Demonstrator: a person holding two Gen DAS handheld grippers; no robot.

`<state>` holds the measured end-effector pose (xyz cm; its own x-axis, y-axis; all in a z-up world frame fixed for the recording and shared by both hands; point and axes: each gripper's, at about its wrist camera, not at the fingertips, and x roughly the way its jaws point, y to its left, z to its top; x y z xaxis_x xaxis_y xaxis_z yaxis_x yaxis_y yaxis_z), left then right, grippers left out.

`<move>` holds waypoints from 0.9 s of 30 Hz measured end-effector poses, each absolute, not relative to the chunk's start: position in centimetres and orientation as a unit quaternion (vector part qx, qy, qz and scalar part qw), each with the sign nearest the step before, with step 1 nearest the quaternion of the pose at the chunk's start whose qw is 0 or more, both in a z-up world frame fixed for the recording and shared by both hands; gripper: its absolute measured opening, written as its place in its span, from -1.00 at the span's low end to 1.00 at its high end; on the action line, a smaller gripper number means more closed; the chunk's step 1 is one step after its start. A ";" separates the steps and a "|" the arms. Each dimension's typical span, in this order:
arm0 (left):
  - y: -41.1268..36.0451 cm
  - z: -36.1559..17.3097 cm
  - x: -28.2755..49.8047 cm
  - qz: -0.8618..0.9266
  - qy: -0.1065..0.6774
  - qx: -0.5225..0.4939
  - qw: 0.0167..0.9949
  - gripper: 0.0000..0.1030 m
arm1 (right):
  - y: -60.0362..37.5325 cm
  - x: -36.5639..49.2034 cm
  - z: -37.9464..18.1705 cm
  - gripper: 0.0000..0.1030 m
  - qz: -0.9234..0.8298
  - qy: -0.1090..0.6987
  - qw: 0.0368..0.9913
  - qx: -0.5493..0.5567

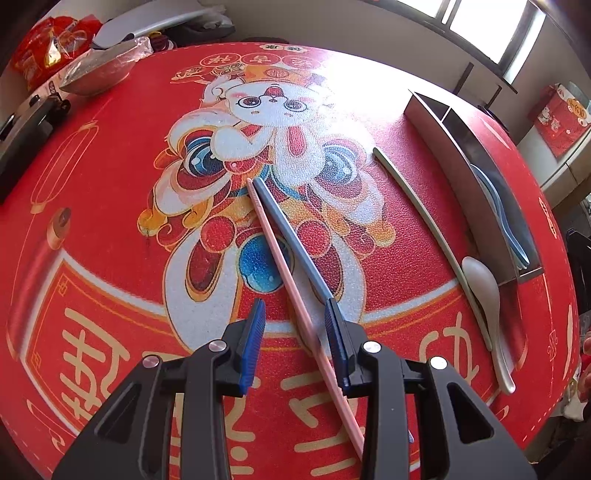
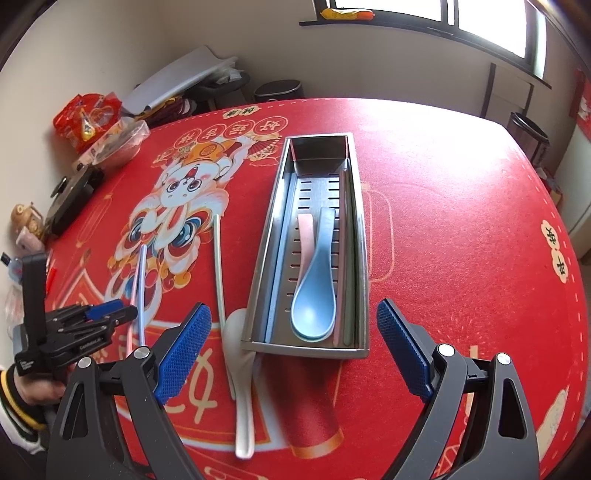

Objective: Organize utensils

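A red printed tablecloth [image 1: 110,221] covers the table under a bright window [image 2: 480,22], with clutter along its upper-left edge. A pink chopstick [image 1: 280,273] and a grey-blue chopstick [image 1: 291,240] lie side by side, running from lower right toward frame centre. The left gripper [image 1: 295,314] stands partly spread around them, no pinch visible. The right gripper [image 2: 295,332] is spread wide and empty before the steel tray [image 2: 266,266], which holds a blue spoon [image 2: 314,295]; bare cloth lies right of it.
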<state>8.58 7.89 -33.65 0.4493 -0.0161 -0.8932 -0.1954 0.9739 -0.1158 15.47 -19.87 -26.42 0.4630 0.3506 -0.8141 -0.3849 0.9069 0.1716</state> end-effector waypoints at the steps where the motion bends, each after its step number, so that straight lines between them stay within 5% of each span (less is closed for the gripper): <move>1: 7.8 -33.7 8.6 0.054 0.521 -0.100 0.846 -0.37 | -19.9 15.5 -26.4 0.71 0.216 0.468 0.857 -0.016; 9: 7.8 -33.7 8.3 0.056 0.512 -0.101 0.851 -0.38 | -19.9 15.5 -26.7 0.71 0.219 0.472 0.854 -0.005; 13: 8.6 -33.7 7.9 0.077 0.513 -0.106 0.848 -0.80 | -19.8 15.4 -26.7 0.71 0.224 0.475 0.851 -0.005; 16: 9.4 -33.7 7.8 0.073 0.516 -0.127 0.844 -0.87 | -19.7 15.4 -26.8 0.71 0.221 0.482 0.848 -0.011; 27: 9.5 -33.0 5.9 0.061 0.520 -0.147 0.839 -0.90 | -19.5 15.1 -27.5 0.71 0.233 0.506 0.831 -0.004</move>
<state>5.94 9.48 -32.98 0.4508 -0.0510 -0.8912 -0.2554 0.9492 -0.1835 15.15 -19.54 -27.53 0.3803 0.3825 -0.8421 -0.3915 0.8915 0.2281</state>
